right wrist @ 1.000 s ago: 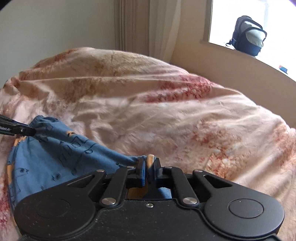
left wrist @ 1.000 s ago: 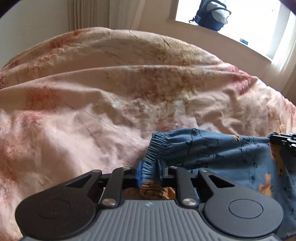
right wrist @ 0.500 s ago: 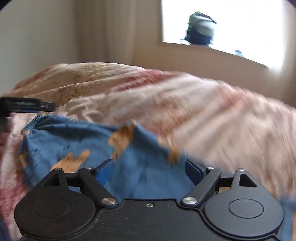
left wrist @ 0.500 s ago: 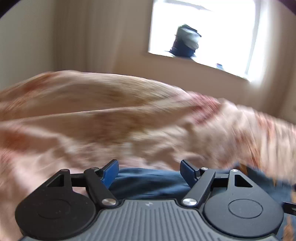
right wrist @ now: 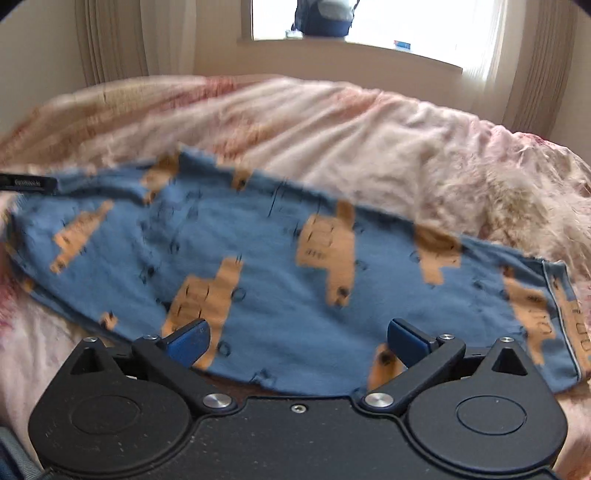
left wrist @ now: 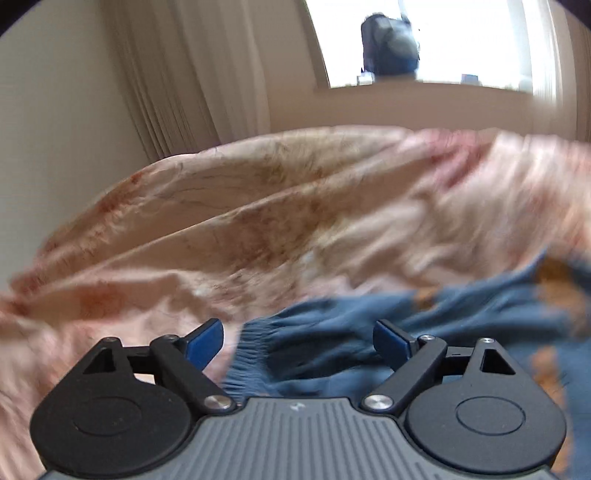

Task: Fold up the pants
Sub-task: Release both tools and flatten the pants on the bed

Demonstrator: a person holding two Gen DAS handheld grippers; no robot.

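Blue pants [right wrist: 280, 266] flat across mid-frame on pink bedspread [right wrist: 369, 140], left gripper [left wrist: 297, 339] and right gripper [right wrist: 297, 339] just-opened jaws wide apart, empty.

Looks like a bedroom in somebody's home. Most of both views is taken up by a bed with a rumpled pink-and-cream bedspread [right wrist: 369, 140], marbled with reddish blotches. Behind it there's a plain pale wall [left wrist: 55, 147] and long beige curtains [left wrist: 177, 81] hanging beside a bright window [right wrist: 424, 22]. A dark backpack [left wrist: 389, 46] sits on the window ledge [right wrist: 332, 46], plus a couple of small items too blurry to make out. Kids' printed blue pants [right wrist: 277, 266] are lying on the bed, so it's pretty lived-in.
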